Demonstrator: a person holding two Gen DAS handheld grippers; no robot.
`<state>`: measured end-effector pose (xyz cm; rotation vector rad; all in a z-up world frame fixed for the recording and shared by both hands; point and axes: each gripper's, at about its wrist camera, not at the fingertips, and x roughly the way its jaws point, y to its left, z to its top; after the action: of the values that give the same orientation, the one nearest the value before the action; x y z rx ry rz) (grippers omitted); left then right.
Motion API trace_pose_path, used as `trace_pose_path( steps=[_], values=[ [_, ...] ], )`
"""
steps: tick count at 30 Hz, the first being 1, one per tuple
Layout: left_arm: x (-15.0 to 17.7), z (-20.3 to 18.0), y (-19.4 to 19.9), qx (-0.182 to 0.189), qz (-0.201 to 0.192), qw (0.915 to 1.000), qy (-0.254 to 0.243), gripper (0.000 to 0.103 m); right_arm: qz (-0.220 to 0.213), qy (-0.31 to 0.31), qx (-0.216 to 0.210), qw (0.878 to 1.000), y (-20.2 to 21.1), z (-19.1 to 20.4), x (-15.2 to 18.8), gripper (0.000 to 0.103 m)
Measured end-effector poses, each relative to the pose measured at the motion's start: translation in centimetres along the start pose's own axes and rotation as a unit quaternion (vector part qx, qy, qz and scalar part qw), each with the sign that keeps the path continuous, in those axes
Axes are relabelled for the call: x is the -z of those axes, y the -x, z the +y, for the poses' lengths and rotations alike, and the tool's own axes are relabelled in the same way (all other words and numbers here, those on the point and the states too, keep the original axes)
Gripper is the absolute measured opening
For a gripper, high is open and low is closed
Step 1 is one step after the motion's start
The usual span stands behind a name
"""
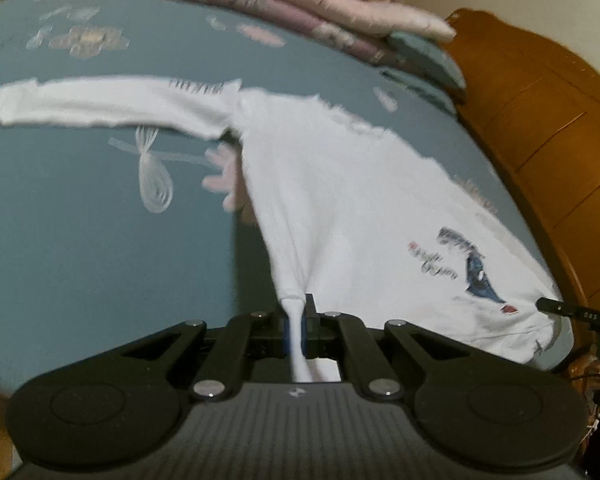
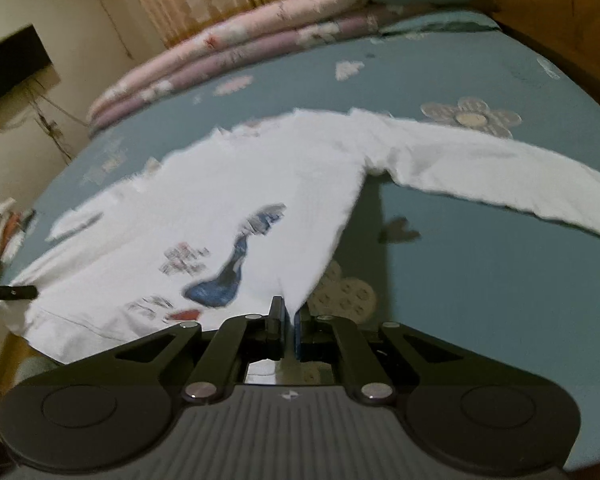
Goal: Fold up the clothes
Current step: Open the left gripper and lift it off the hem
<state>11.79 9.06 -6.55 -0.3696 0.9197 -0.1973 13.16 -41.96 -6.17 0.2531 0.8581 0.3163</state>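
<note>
Left gripper [image 1: 296, 322]: jaws clamped on a bunched corner of the white sweatshirt [image 1: 340, 184], the hem pulled into a taut peak at lower centre of the left wrist view. Right gripper [image 2: 291, 326]: jaws pinched nearly together on the opposite hem corner, cloth rising to them in a ridge at lower centre of the right wrist view. Beyond the jaws, sweatshirt spread front-up across the middle of both frames on the blue flowered bed [image 1: 80, 240], printed blue graphic [image 2: 230, 276] facing up, one long sleeve [image 1: 100, 104] stretched toward upper left in the left view, the other sleeve [image 2: 500, 172] reaching to the right edge in the right view. Folded quilts [image 2: 228, 52] stacked along the top, wooden headboard [image 1: 540, 128] at upper right of the left view.

Likely step: lifting the hem to carry it toward the collar. For a clean fold: both corners kept level and equally tensioned, hem edge straight between them, laid down squarely short of the neckline, sleeves not dragged along.
</note>
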Motion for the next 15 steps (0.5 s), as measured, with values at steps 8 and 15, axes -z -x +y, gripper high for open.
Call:
trace_pose_path(
  steps=[8, 15],
  values=[
    [0.2, 1.1, -0.4, -0.073, 0.024, 0.9970, -0.004, 0.013, 0.046, 0.000, 0.102, 0.994, -1.7, -0.3, 2.2, 0.018],
    [-1.2, -1.3, 1.3, -0.074, -0.006, 0.9954, -0.060, 0.023, 0.009, 0.035, 0.081, 0.996, 0.2, 2.6, 0.9, 0.025]
  ],
)
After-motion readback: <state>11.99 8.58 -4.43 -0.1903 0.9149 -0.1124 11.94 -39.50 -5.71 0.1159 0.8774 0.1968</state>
